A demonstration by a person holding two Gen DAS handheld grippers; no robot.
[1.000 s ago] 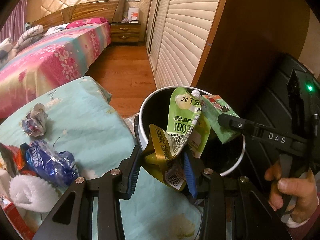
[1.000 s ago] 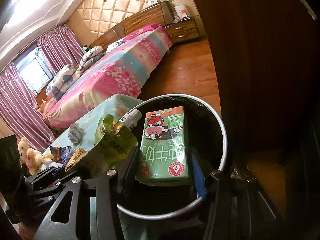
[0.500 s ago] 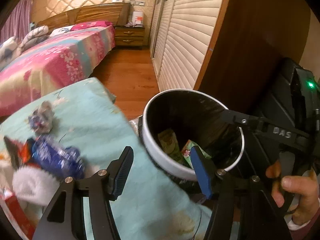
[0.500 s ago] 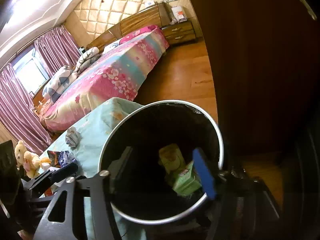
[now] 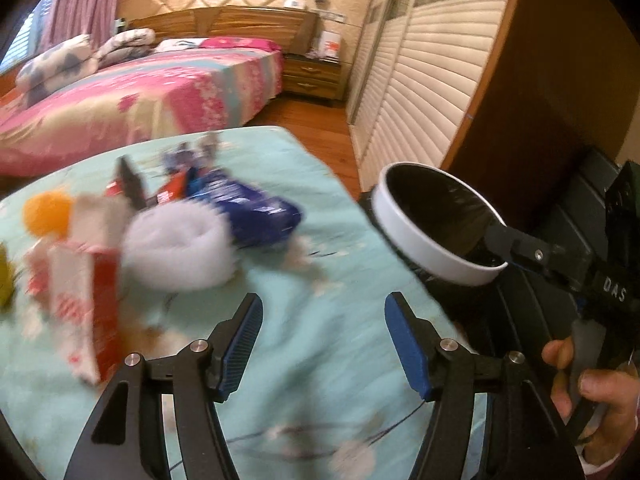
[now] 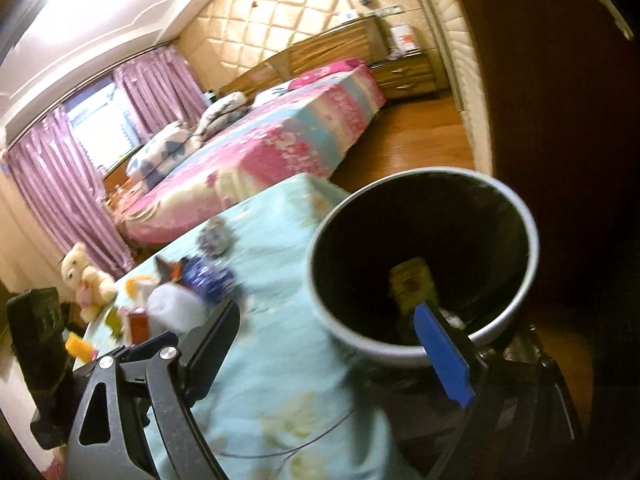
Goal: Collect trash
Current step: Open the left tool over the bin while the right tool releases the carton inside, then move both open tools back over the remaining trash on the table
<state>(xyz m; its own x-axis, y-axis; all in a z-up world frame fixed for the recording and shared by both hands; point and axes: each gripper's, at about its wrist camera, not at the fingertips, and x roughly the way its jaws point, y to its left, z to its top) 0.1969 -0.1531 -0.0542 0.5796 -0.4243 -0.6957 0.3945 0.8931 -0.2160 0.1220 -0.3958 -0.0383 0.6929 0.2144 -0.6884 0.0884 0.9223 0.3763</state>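
A white-rimmed trash bin (image 5: 424, 240) with a black liner stands off the right edge of a table with a light blue cloth (image 5: 304, 360). It also shows in the right wrist view (image 6: 516, 292), with a yellow-green pouch (image 6: 412, 284) inside. My left gripper (image 5: 324, 344) is open and empty above the cloth. My right gripper (image 6: 340, 356) is open and empty at the bin's near rim. Trash lies on the cloth: a blue wrapper (image 5: 256, 208), a white foam roll (image 5: 180, 252), a red and white carton (image 5: 84, 304), an orange ball (image 5: 48, 212).
A crumpled wrapper (image 6: 214, 238) lies farther back on the cloth. A bed (image 5: 140, 100) with a pink cover stands behind. A dark wooden wardrobe (image 5: 560, 80) is just behind the bin. A soft toy (image 6: 86, 280) sits at the table's far left.
Both grippers opened and dropped the pouch and the green carton into the bin. The left gripper then swung left toward the trash on the cloth; the right pulled back and left.
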